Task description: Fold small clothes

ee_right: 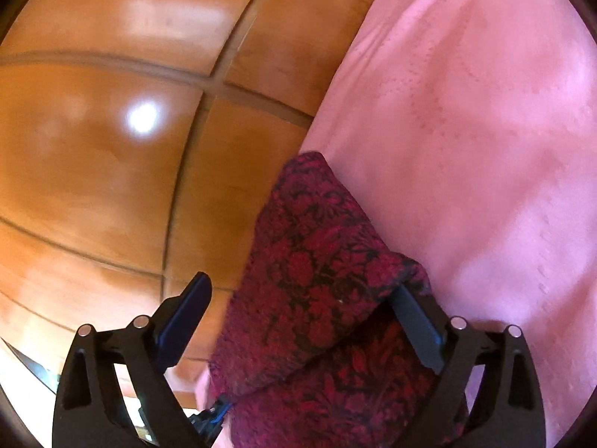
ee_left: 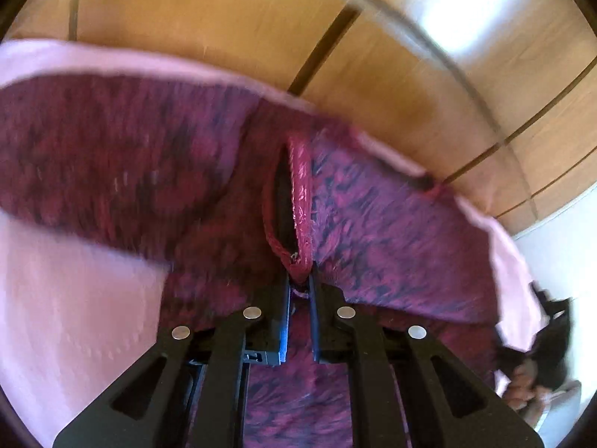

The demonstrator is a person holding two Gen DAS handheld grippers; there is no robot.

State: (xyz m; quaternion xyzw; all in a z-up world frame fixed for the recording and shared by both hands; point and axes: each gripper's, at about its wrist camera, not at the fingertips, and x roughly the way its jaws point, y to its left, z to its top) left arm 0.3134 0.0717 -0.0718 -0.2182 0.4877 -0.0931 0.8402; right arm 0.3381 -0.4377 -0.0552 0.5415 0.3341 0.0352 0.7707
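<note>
Left wrist view, left gripper (ee_left: pixel 299 287) pinched tight on the hemmed edge of the maroon patterned garment (ee_left: pixel 373 224), pink cloth (ee_left: pixel 67 298) beneath, wooden panels (ee_left: pixel 224 18) beyond, right wrist view, right gripper (ee_right: pixel 309 298) spread wide, garment folded across its right finger, open wood on the left.

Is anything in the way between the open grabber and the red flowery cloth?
Nothing visible is. The red flowery cloth already lies between the open right gripper's fingers, draped over one. The left gripper is pinching its hem.
</note>
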